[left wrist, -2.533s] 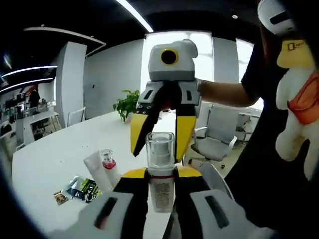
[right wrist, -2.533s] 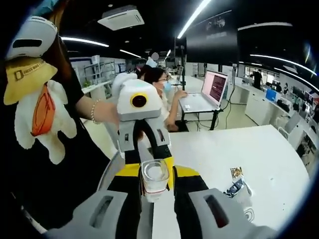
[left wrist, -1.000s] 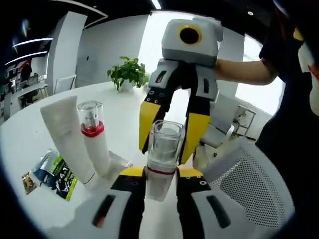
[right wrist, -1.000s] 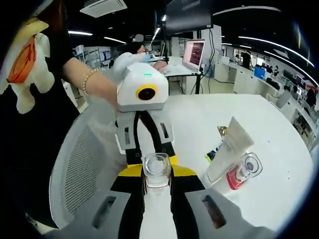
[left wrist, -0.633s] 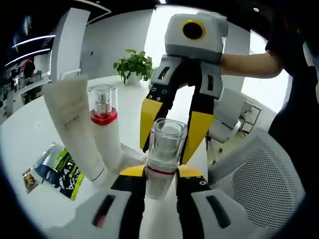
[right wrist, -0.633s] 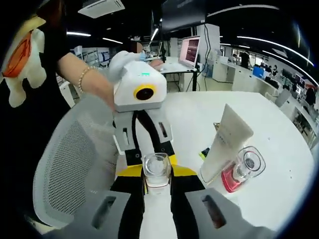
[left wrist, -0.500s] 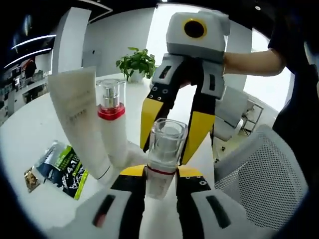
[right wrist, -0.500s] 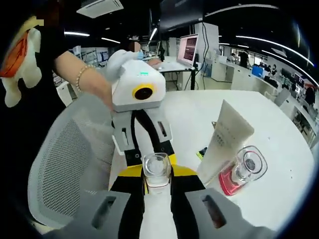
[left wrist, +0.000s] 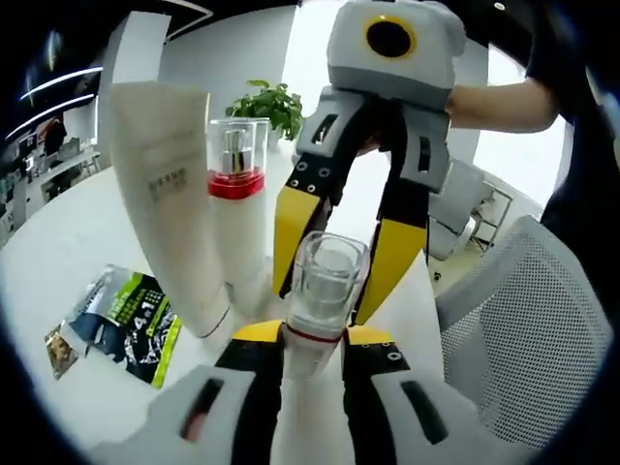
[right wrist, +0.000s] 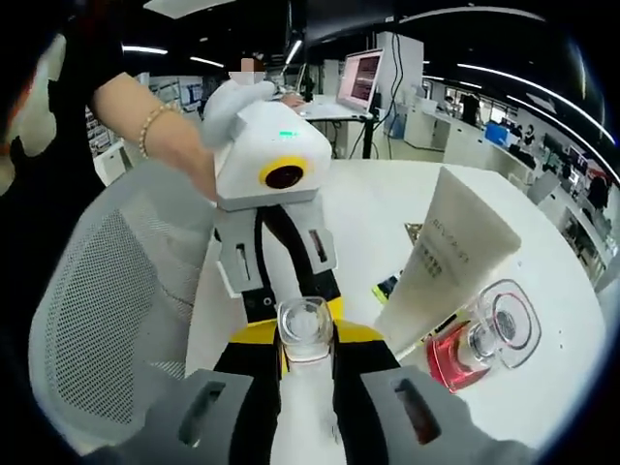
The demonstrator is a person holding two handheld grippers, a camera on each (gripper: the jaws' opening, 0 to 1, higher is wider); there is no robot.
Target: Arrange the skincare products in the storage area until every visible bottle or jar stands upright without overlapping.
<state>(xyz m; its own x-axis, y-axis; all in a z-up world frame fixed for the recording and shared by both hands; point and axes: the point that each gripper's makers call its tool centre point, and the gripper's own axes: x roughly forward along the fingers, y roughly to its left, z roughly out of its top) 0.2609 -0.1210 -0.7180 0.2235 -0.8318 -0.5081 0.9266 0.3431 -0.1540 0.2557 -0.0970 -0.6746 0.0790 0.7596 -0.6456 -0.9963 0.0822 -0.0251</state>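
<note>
A white bottle with a clear cap (left wrist: 326, 283) is held between both grippers. My left gripper (left wrist: 312, 337) is shut on its body. My right gripper (left wrist: 323, 302) comes in from above, its yellow fingers (left wrist: 291, 228) pressed against either side of the cap. In the right gripper view, the cap (right wrist: 305, 331) sits between my right gripper's (right wrist: 305, 341) tips, with the left gripper (right wrist: 295, 302) behind it. Just beside the held bottle stand a white tube (left wrist: 165, 194) and a white bottle with a red collar (left wrist: 237, 184), leaning together. They appear again in the right gripper view as the tube (right wrist: 450, 257) and the red-collared bottle (right wrist: 489, 334).
Green-and-black sachets (left wrist: 126, 325) lie flat on the white table (left wrist: 48, 271). A grey mesh chair (left wrist: 523, 320) stands at the table edge, also seen as the chair (right wrist: 107, 291). A potted plant (left wrist: 274, 102) sits far back. A person's hand (right wrist: 184, 145) holds the left gripper.
Both views have closed in on the tube and the red-collared bottle, which now loom larger beside the held bottle. Both grips are unchanged.
</note>
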